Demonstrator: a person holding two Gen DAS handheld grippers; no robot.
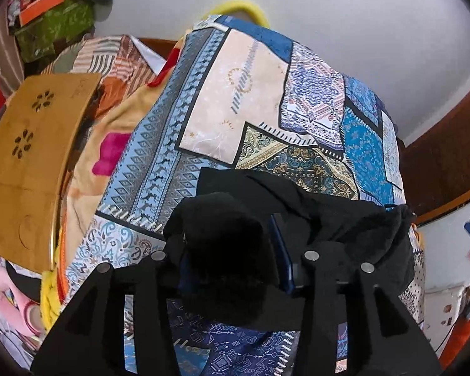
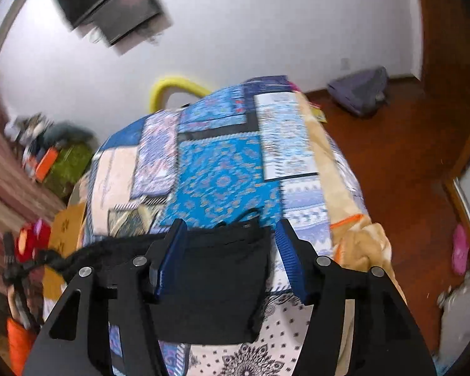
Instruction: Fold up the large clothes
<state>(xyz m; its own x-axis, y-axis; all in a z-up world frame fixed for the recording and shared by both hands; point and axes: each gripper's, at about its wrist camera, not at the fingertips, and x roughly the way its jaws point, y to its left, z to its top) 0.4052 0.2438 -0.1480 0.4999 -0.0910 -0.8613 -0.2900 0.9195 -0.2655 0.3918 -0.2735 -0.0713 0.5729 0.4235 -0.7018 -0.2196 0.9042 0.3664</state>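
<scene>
A black fleece garment (image 1: 344, 219) lies bunched on a bed with a blue patchwork cover (image 1: 235, 94). In the left wrist view a thick lump of it fills the gap of my left gripper (image 1: 228, 228) and drapes over the left finger, hiding it. Only the right blue pad (image 1: 282, 250) shows, so whether the pads press the cloth is unclear. In the right wrist view my right gripper (image 2: 231, 228) hangs above the garment (image 2: 216, 269) with both blue pads (image 2: 293, 263) wide apart and nothing pinched. The cloth lies flat on the cover (image 2: 222, 172) below it.
A wooden board with flower cut-outs (image 1: 31, 144) stands left of the bed, and a yellow tube (image 2: 172, 84) arches behind it. A beige blanket (image 2: 360, 235) hangs off the bed's right side. A grey bag (image 2: 360, 91) and a pink slipper (image 2: 460, 247) lie on the wooden floor (image 2: 391, 163).
</scene>
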